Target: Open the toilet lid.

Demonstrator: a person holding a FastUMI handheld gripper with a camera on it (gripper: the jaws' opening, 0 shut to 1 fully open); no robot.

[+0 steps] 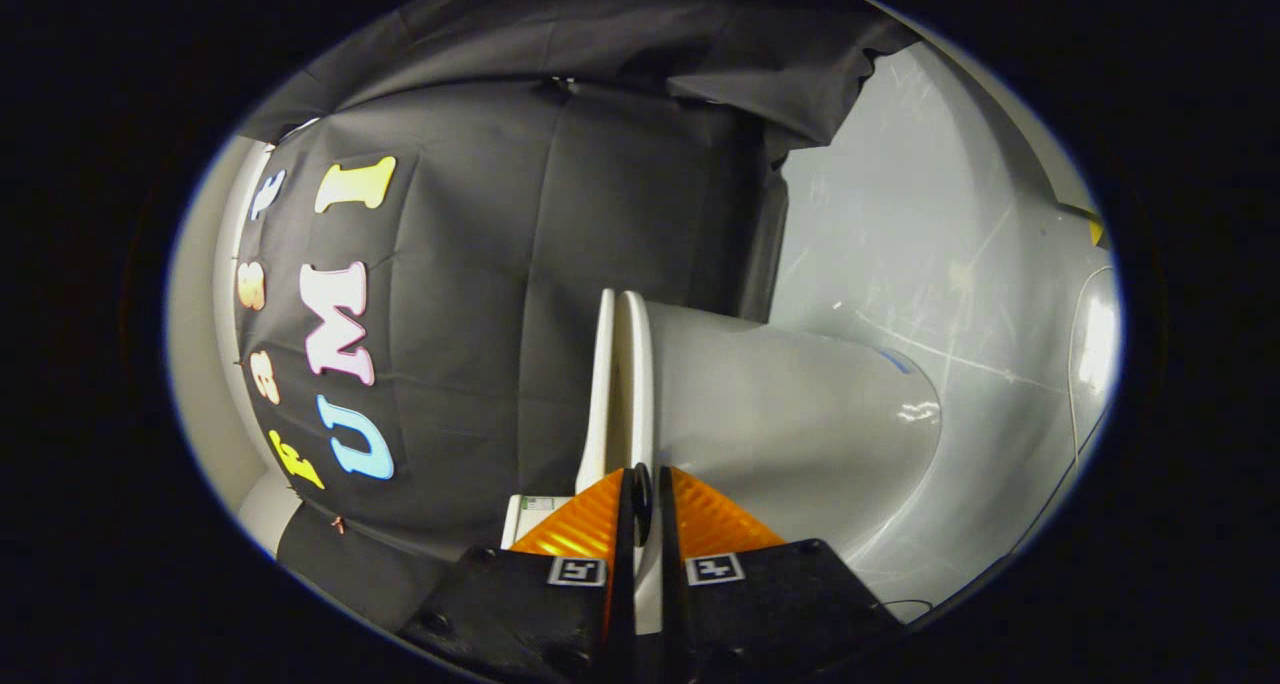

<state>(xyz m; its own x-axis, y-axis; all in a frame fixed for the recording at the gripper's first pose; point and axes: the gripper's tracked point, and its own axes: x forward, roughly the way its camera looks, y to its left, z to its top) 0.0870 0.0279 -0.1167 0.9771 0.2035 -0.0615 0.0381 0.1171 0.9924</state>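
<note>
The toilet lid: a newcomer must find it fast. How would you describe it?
Start at the white toilet bowl on the grey floor. The toilet lid is the outermost thin white slab at its rim, cloth-wall side, just beyond the gripper fingers, which are nearly closed.

black cloth wall (560, 264) beside scuffed grey floor (900, 244).

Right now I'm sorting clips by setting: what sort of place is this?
Probably a mock bathroom in a recording booth: a white toilet stands on a scuffed grey floor before a black cloth wall. The fingers sit nearly closed at its lid.
</note>
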